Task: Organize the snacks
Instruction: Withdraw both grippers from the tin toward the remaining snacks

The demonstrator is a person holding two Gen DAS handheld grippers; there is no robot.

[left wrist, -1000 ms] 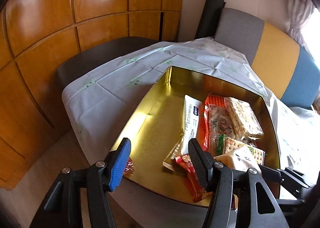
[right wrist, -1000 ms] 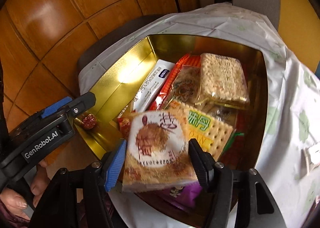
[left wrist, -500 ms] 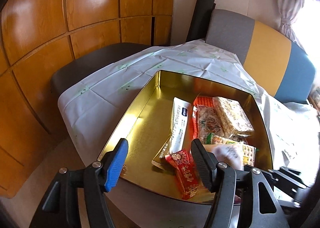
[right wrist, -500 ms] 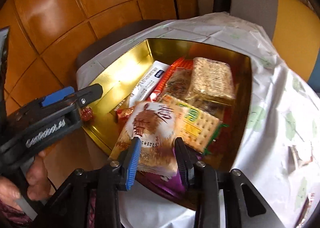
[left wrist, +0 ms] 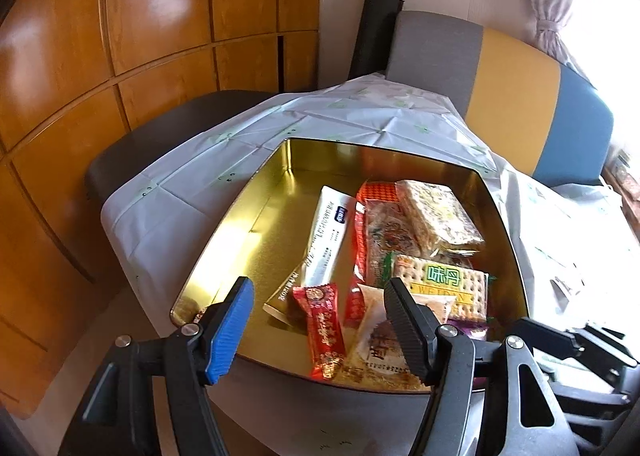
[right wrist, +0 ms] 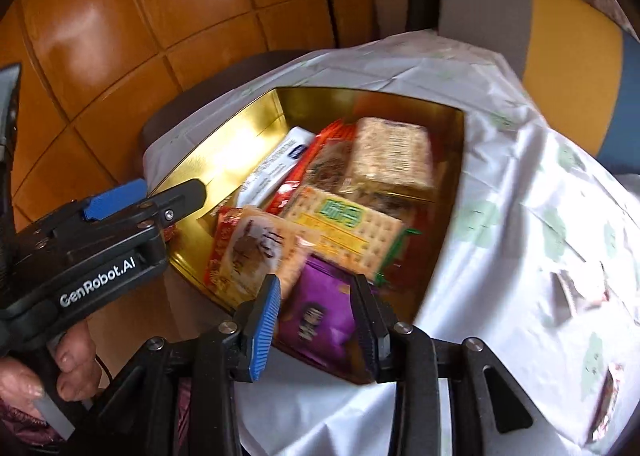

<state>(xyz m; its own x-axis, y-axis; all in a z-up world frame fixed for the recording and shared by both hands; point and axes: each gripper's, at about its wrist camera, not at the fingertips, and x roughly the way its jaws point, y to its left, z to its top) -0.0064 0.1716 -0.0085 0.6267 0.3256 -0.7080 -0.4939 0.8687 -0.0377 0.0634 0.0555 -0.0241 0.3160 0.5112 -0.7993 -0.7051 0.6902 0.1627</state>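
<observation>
A gold tin (left wrist: pixel 240 223) (right wrist: pixel 224 163) on the white-covered table holds several snack packs. Among them are a white tube pack (left wrist: pixel 330 236), a red candy pack (left wrist: pixel 322 330), a green-label cracker pack (left wrist: pixel 440 284) (right wrist: pixel 344 228), a rice-cake pack (left wrist: pixel 436 211) (right wrist: pixel 390 153) and a purple pack (right wrist: pixel 316 316). A beige round-cake pack (right wrist: pixel 260 244) (left wrist: pixel 376 352) lies in the tin's near corner. My left gripper (left wrist: pixel 318 330) is open and empty at the tin's near edge. My right gripper (right wrist: pixel 316 326) is open and empty, just above the purple pack.
A white patterned cloth (right wrist: pixel 520 183) covers the table. Loose wrappers (right wrist: pixel 576 288) lie on it at the right. A grey, yellow and blue sofa back (left wrist: pixel 512 103) stands behind. Wooden wall panels (left wrist: pixel 120 35) are to the left. My left gripper's body (right wrist: pixel 92 248) sits left of the tin.
My right gripper let go of the beige round-cake pack, which now lies in the tin, and drew back. The left gripper rose slightly and stayed open.
</observation>
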